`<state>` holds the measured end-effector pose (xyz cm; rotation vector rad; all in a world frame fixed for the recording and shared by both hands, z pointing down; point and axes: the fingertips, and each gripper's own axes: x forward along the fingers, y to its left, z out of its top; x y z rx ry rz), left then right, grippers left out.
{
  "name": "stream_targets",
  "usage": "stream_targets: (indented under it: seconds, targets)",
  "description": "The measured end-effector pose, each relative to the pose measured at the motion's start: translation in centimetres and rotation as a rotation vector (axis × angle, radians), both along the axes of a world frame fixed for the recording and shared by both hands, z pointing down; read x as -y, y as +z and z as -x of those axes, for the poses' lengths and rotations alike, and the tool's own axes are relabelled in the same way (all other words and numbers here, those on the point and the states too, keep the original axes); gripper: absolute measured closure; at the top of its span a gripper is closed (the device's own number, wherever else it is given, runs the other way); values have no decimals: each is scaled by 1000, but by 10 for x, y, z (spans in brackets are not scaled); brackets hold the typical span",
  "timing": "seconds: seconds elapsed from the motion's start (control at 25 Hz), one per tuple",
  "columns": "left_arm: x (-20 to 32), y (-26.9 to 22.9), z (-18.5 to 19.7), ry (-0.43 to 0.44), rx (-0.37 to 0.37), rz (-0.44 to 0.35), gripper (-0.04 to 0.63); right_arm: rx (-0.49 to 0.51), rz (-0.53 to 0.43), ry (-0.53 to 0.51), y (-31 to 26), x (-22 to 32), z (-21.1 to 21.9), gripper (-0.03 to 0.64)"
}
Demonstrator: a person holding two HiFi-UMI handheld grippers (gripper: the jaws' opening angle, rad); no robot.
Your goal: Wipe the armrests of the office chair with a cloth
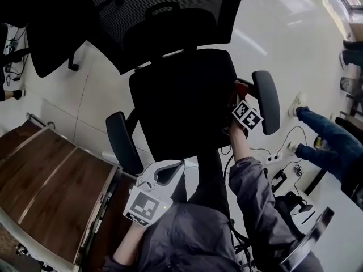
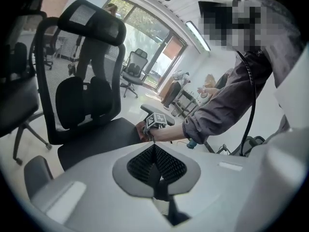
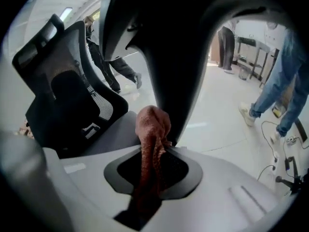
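The right gripper (image 3: pixel 153 166) clamps the cloth (image 3: pixel 152 124), plain only in its own view. The head view shows the armrest (image 1: pixel 266 101) just beside. The left gripper (image 2: pixel 155 166) is closed and empty.

Pale glossy floor (image 1: pixel 283 33), wooden table (image 1: pixel 45 180) at left, large windows (image 2: pixel 140 37) beyond.

The right gripper (image 1: pixel 239 95) is sitting in the narrow gap between the seat (image 1: pixel 181 101) and the right-hand armrest (image 1: pixel 266 101), with the armrest's dark post (image 3: pixel 176 81) standing just behind its cloth (image 3: pixel 152 129). The left-hand armrest (image 1: pixel 123 143) is lying open from above, though the wooden table (image 1: pixel 45 180) is crowding its outer side. Cables (image 1: pixel 286 146) and a bystander's legs (image 1: pixel 329 143) are taking up floor on the right.
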<state>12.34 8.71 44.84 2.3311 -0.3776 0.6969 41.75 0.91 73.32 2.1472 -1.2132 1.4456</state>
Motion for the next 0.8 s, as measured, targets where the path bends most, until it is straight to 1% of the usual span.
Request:
stream_targets:
  seconds: [0.12, 0.24, 0.4, 0.6, 0.68, 0.8]
  targets:
    - [-2, 4, 0, 10, 5, 11, 580, 16, -16, -15, 1, 4, 2, 546]
    - [-5, 4, -5, 30, 1, 16, 580, -5, -29, 8, -13, -2, 2, 546]
    - [-1, -3, -13, 45, -14, 8, 580, -60, -101, 15, -54, 0, 4, 546]
    - [6, -10, -16, 58, -28, -4, 580, -87, -182, 45, -98, 1, 5, 546]
    - [7, -12, -17, 61, -32, -6, 580, -95, -176, 51, -99, -4, 3, 546]
    - [8, -12, -16, 66, -31, -6, 580, -104, -146, 51, -86, -8, -2, 546]
